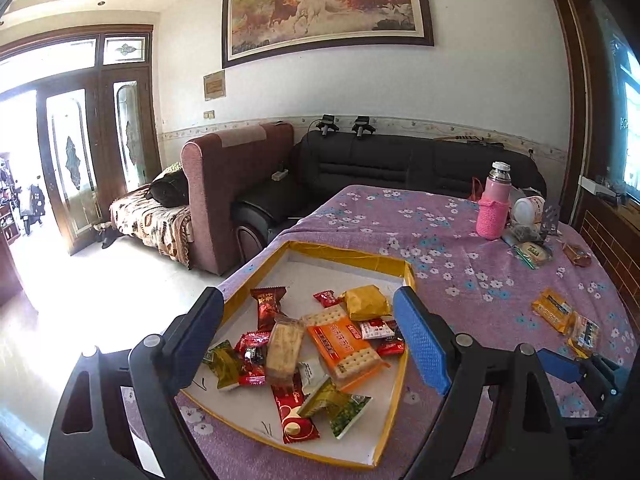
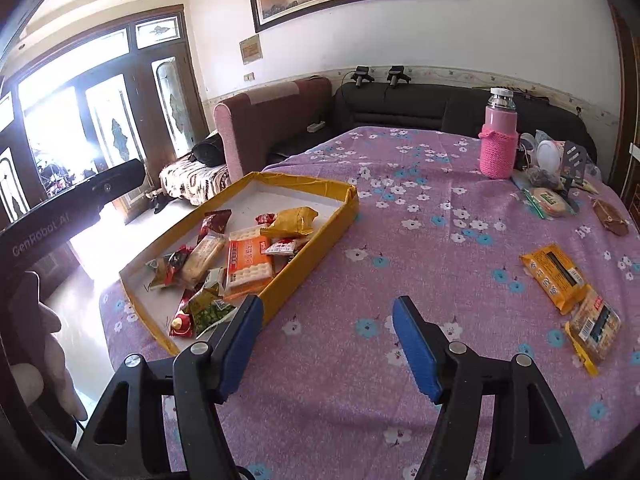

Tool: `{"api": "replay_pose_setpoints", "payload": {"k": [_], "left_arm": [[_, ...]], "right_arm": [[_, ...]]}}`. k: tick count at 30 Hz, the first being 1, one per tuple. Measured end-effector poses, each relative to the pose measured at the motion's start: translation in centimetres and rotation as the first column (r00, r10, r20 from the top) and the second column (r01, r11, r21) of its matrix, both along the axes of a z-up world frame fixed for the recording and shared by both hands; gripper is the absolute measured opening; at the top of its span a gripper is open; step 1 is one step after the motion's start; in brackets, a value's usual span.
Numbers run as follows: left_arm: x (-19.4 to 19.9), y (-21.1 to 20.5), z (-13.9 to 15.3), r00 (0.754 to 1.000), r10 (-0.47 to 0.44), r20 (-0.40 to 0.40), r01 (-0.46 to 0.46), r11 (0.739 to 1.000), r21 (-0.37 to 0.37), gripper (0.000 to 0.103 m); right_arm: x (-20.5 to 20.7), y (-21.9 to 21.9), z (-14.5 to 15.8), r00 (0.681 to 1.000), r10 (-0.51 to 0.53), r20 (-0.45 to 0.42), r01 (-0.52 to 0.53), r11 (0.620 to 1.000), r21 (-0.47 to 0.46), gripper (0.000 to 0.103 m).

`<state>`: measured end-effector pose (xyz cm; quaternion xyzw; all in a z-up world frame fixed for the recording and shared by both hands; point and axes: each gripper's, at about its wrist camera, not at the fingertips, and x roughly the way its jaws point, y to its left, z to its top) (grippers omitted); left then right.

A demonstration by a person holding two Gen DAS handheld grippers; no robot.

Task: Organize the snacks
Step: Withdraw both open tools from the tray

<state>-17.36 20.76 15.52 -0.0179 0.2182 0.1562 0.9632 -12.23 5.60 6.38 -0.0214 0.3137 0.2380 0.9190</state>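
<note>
Both grippers empty w/ jaws spread: left gripper (image 1: 308,340) hangs over the yellow-rimmed box tray (image 2: 316,240) where most snack packets sit piled, right gripper (image 2: 328,344) over bare floral tablecloth (image 2: 420,208) beside it. Still loose on the cloth: an orange biscuit pack (image 2: 554,276) touching a clear-wrapped cracker pack (image 2: 594,326), well right of the tray. Prob. light, crinkly, slippery film w/ brittle contents, so pinch gently across the short sides; print too small to read, only "GenRobot.AI" on the left gripper's body is legible.
</note>
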Motion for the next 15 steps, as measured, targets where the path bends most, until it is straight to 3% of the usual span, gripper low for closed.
{"api": "replay_pose_setpoints", "payload": {"k": [15], "left_arm": [[-2.2, -4.4, 0.8, 0.998, -0.055, 0.021, 0.053, 0.997, 0.050, 0.087]], "right_arm": [[-2.8, -1.7, 0.6, 0.998, -0.016, 0.067, 0.015, 1.000, 0.015, 0.075]]}}
